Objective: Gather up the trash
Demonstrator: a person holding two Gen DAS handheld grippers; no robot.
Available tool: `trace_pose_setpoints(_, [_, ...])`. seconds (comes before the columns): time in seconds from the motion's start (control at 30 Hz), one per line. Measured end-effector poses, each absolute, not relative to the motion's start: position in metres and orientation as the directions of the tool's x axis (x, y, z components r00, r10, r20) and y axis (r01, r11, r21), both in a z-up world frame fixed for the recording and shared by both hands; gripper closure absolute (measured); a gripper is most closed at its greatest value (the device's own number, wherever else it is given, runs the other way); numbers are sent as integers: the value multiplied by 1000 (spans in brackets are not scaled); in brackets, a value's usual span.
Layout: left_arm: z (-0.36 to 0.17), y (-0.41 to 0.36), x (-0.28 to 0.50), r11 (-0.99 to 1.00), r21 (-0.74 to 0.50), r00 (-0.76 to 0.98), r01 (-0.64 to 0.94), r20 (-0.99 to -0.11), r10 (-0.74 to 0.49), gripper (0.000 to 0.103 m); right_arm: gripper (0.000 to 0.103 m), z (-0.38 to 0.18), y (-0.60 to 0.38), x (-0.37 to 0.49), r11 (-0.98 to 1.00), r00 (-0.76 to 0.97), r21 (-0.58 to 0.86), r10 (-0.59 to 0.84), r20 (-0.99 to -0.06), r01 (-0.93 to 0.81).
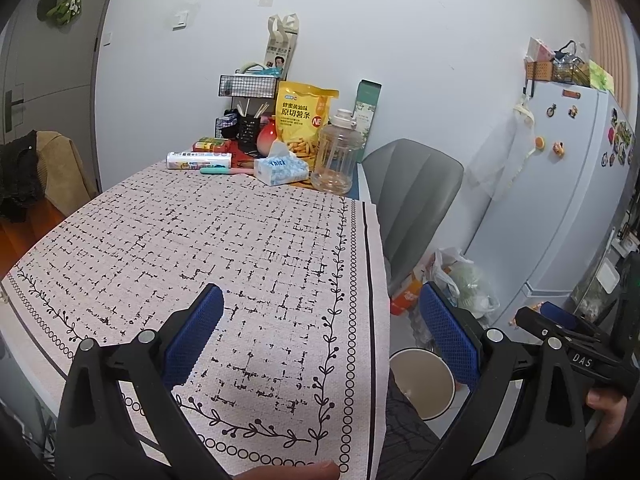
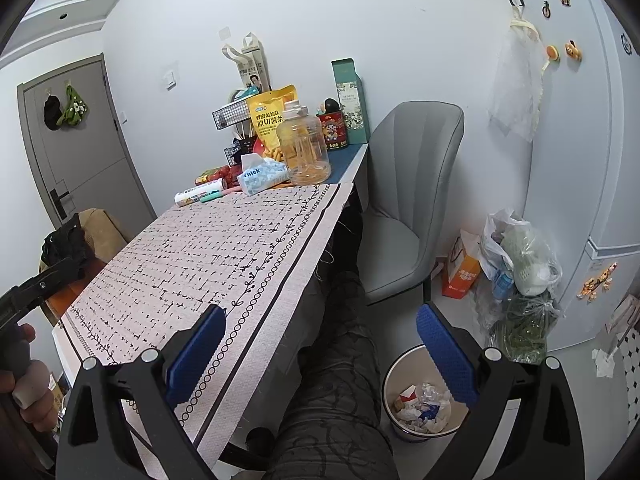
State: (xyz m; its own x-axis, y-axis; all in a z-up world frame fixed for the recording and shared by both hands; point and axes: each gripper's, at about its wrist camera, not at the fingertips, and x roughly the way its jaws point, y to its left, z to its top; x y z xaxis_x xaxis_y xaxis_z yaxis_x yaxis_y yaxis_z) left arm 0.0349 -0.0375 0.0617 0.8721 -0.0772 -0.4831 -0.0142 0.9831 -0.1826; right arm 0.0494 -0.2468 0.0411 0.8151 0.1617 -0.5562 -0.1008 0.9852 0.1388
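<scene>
The left gripper (image 1: 320, 332) is spread wide and grasps nothing; it hangs over the near edge of a table (image 1: 200, 240) covered by a pale cloth printed with black dashes and a vine border. The right gripper (image 2: 320, 354) is also spread wide and empty, held beyond the table's right edge above the floor. On the floor just right of the table, below that gripper, stands a round white bin (image 2: 416, 396) holding crumpled paper and wrappers (image 2: 424, 404). A grey chair (image 2: 404, 208) stands beside the table's far right corner. At the table's far end cluster a clear plastic jug (image 1: 336, 156), a yellow snack bag (image 1: 302, 120) and a blue tissue pack (image 1: 280, 168).
</scene>
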Motion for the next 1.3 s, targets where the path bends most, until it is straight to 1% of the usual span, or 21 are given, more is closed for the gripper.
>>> trace_pose_setpoints(0.43, [58,-35,36,981,-190,869,-26,-490,-72,6,8,42,-240,48,983,821,143,174,-543,-114])
trace_pose_setpoints(1.0, [56,-38,38,981,-192,863,-23,-500,-78,6,8,40,-227,50,983,826,109,181,-534,-146])
trace_pose_setpoints(1.3, [55,-38,38,981,-194,860,-27,-504,-76,6,8,37,-226,51,983,822,112,182,-540,-144])
